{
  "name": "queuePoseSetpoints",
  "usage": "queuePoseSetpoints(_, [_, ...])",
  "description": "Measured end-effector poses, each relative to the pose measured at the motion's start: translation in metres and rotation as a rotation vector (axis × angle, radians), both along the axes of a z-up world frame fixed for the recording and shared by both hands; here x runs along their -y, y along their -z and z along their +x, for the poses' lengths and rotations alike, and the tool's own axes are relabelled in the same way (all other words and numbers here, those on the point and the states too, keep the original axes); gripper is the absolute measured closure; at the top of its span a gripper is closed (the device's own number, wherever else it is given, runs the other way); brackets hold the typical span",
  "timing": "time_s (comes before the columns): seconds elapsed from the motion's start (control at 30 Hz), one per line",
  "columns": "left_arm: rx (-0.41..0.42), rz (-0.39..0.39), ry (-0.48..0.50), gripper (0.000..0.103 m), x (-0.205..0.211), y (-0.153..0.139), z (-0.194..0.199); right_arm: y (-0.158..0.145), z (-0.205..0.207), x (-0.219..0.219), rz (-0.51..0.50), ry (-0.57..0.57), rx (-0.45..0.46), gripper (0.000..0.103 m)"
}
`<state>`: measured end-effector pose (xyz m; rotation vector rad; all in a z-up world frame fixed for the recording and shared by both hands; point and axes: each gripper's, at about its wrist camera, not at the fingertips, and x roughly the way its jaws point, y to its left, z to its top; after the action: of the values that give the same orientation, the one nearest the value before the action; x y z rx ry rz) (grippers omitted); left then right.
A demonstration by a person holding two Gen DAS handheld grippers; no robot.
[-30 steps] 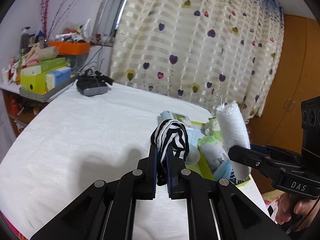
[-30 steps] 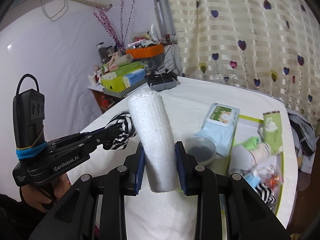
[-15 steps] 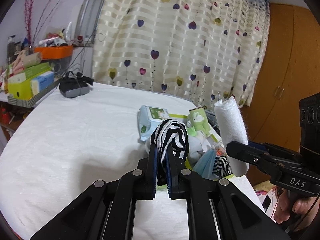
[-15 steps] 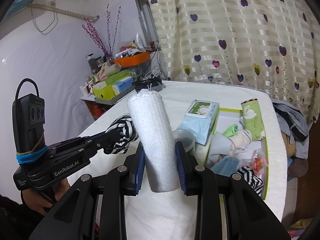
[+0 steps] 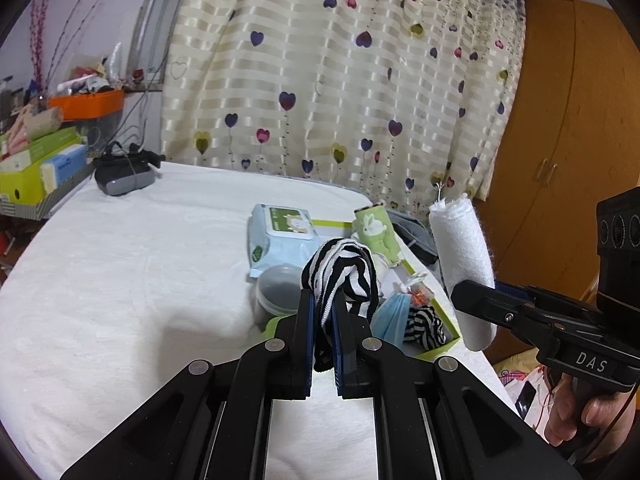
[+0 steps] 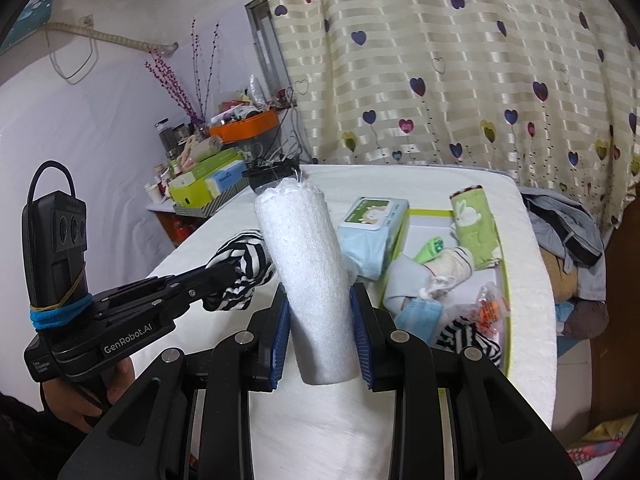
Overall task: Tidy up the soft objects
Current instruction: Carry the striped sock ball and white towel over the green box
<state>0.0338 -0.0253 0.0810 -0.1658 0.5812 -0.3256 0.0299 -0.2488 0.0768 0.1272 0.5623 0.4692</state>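
White roll near-upright in right gripper; left gripper pinches striped cloth.

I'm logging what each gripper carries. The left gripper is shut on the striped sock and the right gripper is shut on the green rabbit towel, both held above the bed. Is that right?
One thing is off. The right gripper is shut on the white rolled towel, as the right wrist view shows; the green rabbit towel lies in the tray. The left gripper does hold the striped sock.
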Motion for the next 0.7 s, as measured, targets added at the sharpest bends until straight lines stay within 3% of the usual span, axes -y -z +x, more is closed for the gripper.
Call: queuePoseSetpoints(0.7, [-0.051,0.017,0.125,0.096,0.064,0.014,0.040,0.016,0.015,0.077,0.076,0.187,-0.043,0.073])
